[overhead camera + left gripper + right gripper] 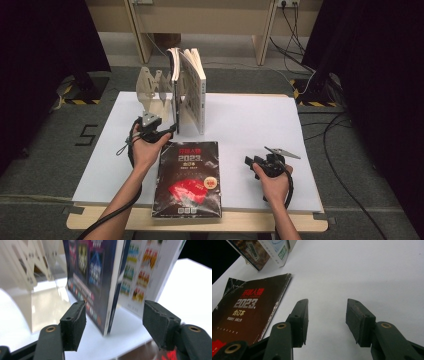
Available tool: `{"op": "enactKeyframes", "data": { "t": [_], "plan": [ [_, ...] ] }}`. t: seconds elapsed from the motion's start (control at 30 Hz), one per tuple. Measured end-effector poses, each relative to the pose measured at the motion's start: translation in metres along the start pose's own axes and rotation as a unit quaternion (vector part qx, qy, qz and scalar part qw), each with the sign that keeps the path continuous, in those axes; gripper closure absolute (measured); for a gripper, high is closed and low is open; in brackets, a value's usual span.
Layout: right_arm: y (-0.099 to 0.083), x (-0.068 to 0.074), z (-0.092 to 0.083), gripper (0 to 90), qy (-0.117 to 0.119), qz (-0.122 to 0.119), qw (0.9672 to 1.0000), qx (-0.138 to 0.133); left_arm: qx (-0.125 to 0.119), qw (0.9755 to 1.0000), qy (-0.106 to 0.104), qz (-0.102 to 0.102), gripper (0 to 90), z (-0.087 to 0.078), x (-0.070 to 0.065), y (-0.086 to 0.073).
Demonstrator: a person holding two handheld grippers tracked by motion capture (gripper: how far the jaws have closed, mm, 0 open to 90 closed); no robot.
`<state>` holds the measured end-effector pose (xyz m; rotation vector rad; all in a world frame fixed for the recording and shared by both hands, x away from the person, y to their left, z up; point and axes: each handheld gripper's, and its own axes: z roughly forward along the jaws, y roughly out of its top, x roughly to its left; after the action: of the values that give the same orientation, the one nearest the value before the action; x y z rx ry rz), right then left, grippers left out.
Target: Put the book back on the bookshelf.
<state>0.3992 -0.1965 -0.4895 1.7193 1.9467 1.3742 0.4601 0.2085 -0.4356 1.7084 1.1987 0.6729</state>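
Note:
A thin dark-covered book stands upright against a pale wooden bookstand at the back left of the white table. A thicker white book leans beside it. My left gripper is open at the dark book's lower front corner. In the left gripper view that dark book has its spine edge between the pads of the left gripper, touching neither. A black magazine with red print lies flat at the front centre. My right gripper rests open to its right, with bare table between its jaws.
The black magazine lies left of the right jaws, its front end overhanging the wooden table edge. The white book stands just behind the dark one. Cables trail on the floor to the right, and dark curtains flank the table.

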Motion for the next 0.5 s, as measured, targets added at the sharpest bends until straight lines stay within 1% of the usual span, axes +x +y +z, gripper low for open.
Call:
{"op": "enactKeyframes", "data": {
  "t": [0.07, 0.1, 0.2, 0.23, 0.3, 0.37, 0.43, 0.47, 0.5],
  "plan": [
    [0.000, 0.001, 0.000, 53.5, 0.000, -0.001, 1.0000, 0.001, 0.013, 0.9999, -0.003, 0.000, 35.4, -0.003, 0.003, -0.008],
    [0.001, 0.001, 0.001, 53.5, -0.001, -0.004, 1.0000, -0.001, 0.018, 0.9998, -0.006, -0.004, 35.6, -0.005, 0.005, -0.012],
    [0.002, 0.003, 0.001, 53.6, 0.000, 0.001, 1.0000, 0.003, 0.039, 0.9992, -0.007, -0.006, 37.3, -0.010, 0.010, -0.024],
    [0.003, 0.003, 0.002, 53.5, -0.002, -0.006, 1.0000, 0.002, 0.047, 0.9988, -0.008, -0.008, 38.4, -0.011, 0.012, -0.028],
    [0.003, 0.005, 0.003, 53.3, 0.001, -0.006, 1.0000, 0.003, 0.065, 0.9978, -0.010, -0.007, 40.2, -0.013, 0.014, -0.037],
    [0.003, 0.007, 0.005, 53.2, 0.001, 0.000, 1.0000, 0.006, 0.076, 0.9968, -0.018, -0.014, 41.5, -0.014, 0.016, -0.046],
    [0.004, 0.008, 0.007, 53.0, 0.002, -0.010, 0.9999, 0.008, 0.087, 0.9958, -0.019, -0.018, 43.4, -0.014, 0.018, -0.053],
    [0.004, 0.010, 0.008, 53.0, 0.001, -0.006, 0.9999, 0.010, 0.090, 0.9955, -0.020, -0.021, 44.7, -0.014, 0.019, -0.056],
    [0.004, 0.011, 0.009, 53.0, 0.002, -0.010, 0.9999, 0.014, 0.093, 0.9951, -0.021, -0.024, 46.1, -0.014, 0.020, -0.058]
  ]
}}
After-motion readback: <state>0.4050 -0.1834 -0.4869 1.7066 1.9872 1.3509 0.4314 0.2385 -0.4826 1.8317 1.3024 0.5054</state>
